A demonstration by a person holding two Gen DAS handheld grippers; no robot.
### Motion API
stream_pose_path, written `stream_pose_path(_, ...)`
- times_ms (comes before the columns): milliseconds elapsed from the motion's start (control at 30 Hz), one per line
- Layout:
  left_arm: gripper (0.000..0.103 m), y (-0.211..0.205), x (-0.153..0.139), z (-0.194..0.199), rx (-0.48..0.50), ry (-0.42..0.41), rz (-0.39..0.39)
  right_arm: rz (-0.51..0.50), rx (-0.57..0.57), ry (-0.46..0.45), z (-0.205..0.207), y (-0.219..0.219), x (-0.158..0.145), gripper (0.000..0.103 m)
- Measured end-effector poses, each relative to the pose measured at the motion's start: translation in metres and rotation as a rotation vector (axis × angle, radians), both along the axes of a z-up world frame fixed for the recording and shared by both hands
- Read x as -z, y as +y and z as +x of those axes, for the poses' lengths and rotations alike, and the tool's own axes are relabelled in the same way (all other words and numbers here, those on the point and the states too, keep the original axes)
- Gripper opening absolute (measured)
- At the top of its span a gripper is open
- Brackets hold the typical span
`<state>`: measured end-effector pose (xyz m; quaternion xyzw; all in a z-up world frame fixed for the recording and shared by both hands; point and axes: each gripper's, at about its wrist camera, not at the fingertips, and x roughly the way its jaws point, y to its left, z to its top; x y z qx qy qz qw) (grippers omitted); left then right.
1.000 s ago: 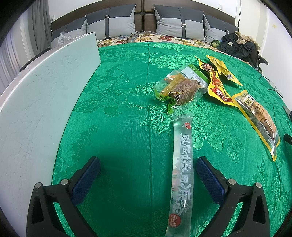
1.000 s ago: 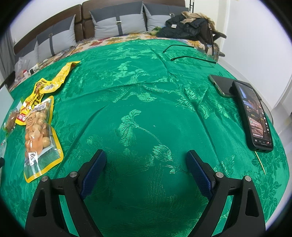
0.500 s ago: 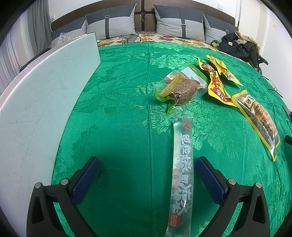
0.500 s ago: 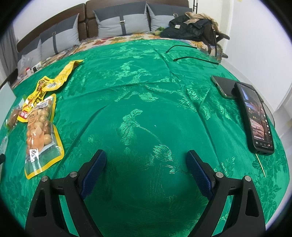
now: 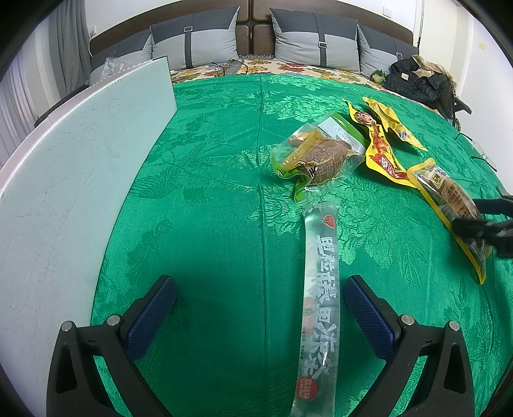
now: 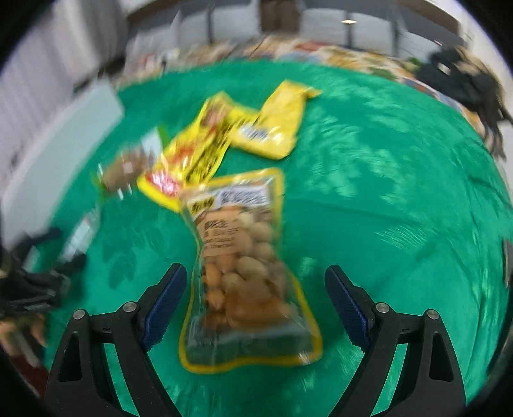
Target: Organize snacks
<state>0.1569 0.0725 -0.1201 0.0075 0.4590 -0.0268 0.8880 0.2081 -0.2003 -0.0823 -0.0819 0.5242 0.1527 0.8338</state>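
Snacks lie loose on the green worktop [image 5: 208, 160]: from my left claw [image 5: 256, 311], jaws wide and empty, the clear stick [image 5: 319, 304] lies lengthwise between the fingers. My right claw [image 6: 256, 301], also open and empty, frames the blurred nut bag [image 6: 243, 276], seemingly lined up to pinch it.

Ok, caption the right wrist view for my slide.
Open right hand-held gripper straddles yellow-edged nut pouch on green cloth.

A home bedroom: a bed [image 5: 224, 160] under a green cover, grey pillows [image 5: 317, 38] against a padded headboard [image 5: 253, 30], curtains [image 5: 19, 96] at the left, and clothes [image 5: 416, 80] piled at the far right.
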Motion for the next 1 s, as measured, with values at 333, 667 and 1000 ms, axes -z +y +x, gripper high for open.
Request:
stream_pose_path(333,0.019,-0.034,-0.020,-0.013,0.181,0.099,0.074,0.069,0.087,0.102,-0.003,-0.019,-0.006,0.060)
stream_pose_path(667,0.018,0.012,-0.046,-0.068,0.051,0.096,-0.342,0.583,0.270,0.217,-0.065,-0.078,-0.030,0.060)
stream_pose_path(1000,0.018,0.115,-0.150,-0.113,-0.079,-0.090,-0.496,0.718,0.026,0.208,-0.059,0.071,-0.107,0.060)
